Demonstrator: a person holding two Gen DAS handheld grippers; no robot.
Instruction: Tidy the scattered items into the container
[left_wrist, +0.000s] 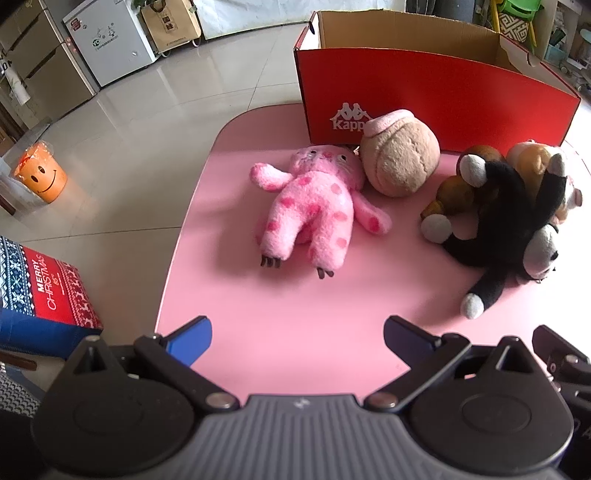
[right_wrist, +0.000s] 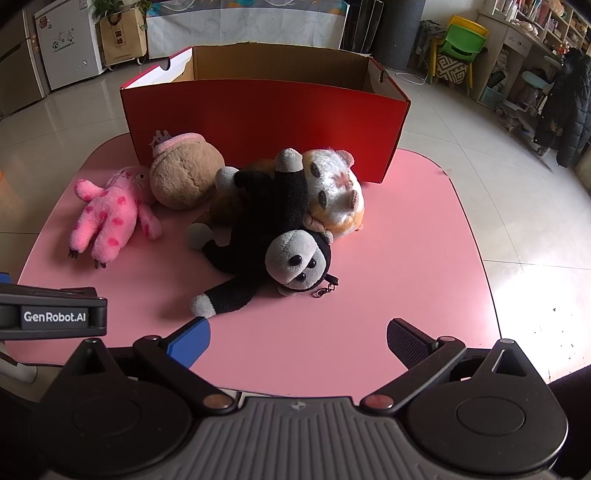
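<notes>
- Both grippers hover low over the near edge of the pink desk (right_wrist: 406, 258), tilted down toward the toys. The left gripper (left_wrist: 297, 341) has its jaws spread wide with nothing between them, and the right gripper (right_wrist: 298, 341) is the same; to my eye that suits bulky soft toys.
- The red shoe box (right_wrist: 266, 122) stands open-topped at the far edge of the desk, its long side facing the grippers, so toys can be dropped in from above.
- None of the toys is in the box yet, as far as I can see.
- The pink spotted plush (left_wrist: 314, 210) lies flat and alone, head toward the box, feet toward the left gripper, its long axis running roughly away from it.
- The round tan plush (left_wrist: 400, 158) sits against the box wall, touching the pink one's head.
- The black monkey (right_wrist: 273, 236) sprawls over an orange-and-white plush (right_wrist: 338, 192), one arm reaching toward the right gripper: a tangled pile, probably best lifted off first.
</notes>
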